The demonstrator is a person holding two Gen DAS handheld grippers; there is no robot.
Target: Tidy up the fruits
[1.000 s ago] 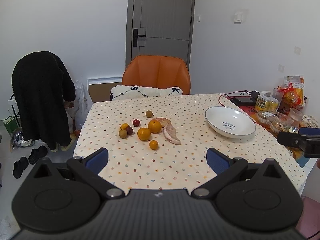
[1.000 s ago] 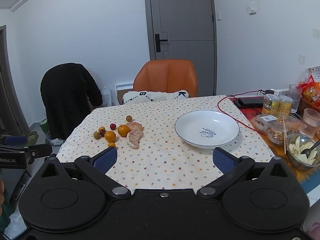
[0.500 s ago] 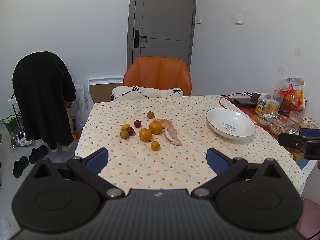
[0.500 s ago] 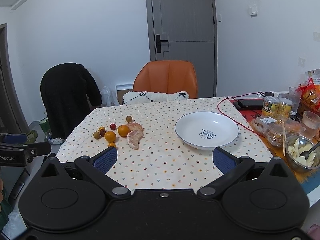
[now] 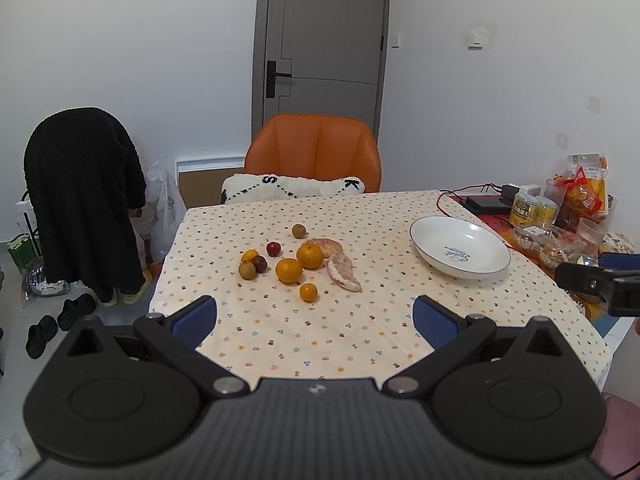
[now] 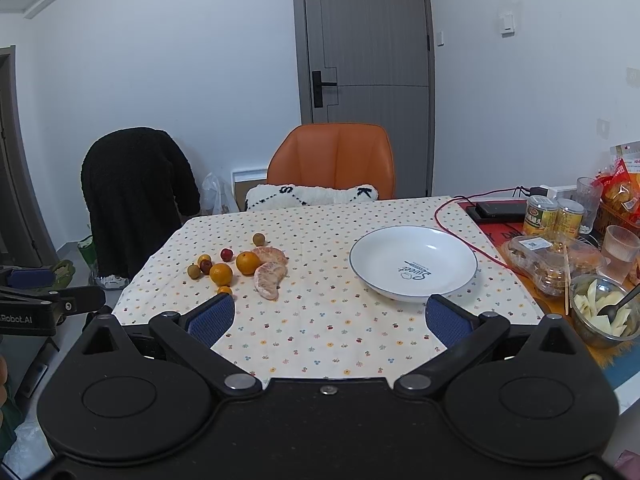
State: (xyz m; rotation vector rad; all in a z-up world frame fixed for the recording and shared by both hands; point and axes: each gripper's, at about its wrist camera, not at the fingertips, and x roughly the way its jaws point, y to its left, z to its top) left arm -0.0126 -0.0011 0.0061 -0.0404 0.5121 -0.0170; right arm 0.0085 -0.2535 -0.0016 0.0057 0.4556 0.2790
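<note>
Left wrist view: fruits (image 5: 299,262) lie loose ahead of both spread, empty grippers; plate (image 5: 460,247) ahead-right holds nothing yet.

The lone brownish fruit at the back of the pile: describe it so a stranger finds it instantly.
Start at the floral tablecloth and find the fruit cluster left of the white plate. The brownish fruit sits alone on the orange chair side, apart from the rest.
</note>
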